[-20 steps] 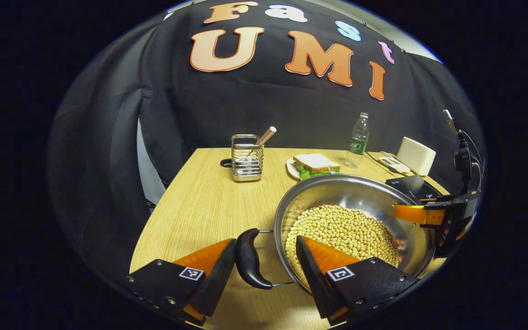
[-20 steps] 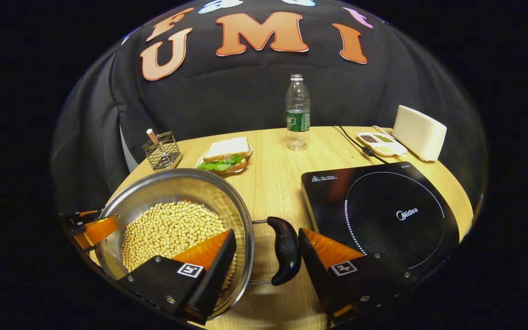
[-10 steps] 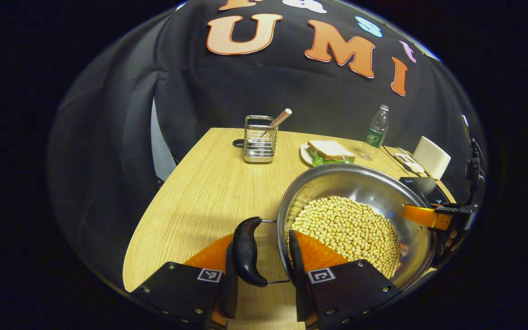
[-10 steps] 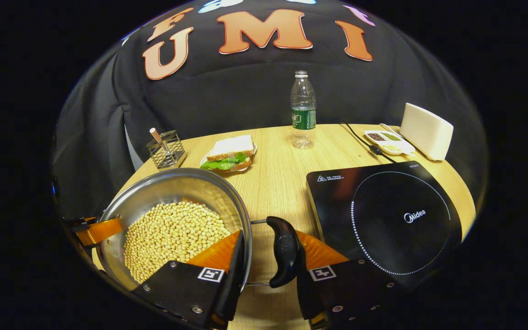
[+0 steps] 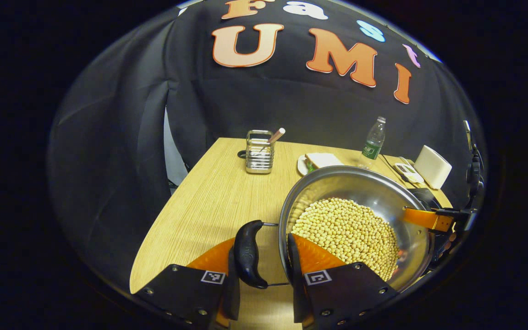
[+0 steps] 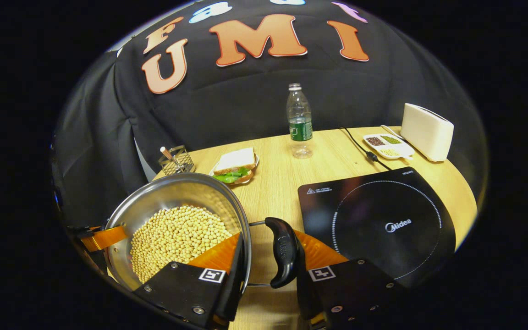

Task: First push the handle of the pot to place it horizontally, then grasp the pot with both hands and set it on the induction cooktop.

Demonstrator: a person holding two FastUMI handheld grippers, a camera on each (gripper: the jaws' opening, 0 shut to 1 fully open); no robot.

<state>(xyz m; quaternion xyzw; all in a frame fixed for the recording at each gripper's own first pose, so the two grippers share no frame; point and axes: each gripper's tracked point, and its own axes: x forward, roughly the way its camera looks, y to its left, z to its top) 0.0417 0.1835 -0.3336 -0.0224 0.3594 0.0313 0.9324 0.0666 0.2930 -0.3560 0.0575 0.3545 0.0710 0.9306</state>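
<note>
A steel pot [image 5: 360,183] [image 6: 172,192] full of yellow beans has a black handle on each side, lying level. My left gripper [image 5: 260,270] is shut on the left handle [image 5: 247,254], one finger outside it and the other inside the pot's rim. My right gripper [image 6: 271,265] is shut the same way on the right handle [image 6: 282,251]. Across the pot, each view shows the other gripper [image 5: 429,219] [image 6: 103,237]. The black induction cooktop [image 6: 383,220] lies on the table just right of the pot. In the left gripper view the pot mostly hides the cooktop [image 5: 424,196].
At the back of the wooden table [image 6: 282,183] stand a water bottle [image 6: 299,123], a sandwich on a plate [image 6: 234,165] and a wire holder [image 6: 174,161]. A white box [image 6: 426,132], a small seed tray [image 6: 387,144] and a black cable [image 6: 360,145] lie behind the cooktop.
Both grippers went from open around the handles to shut on them. Since half a second ago both views have shifted a little, with the pot still held between the fingers.
</note>
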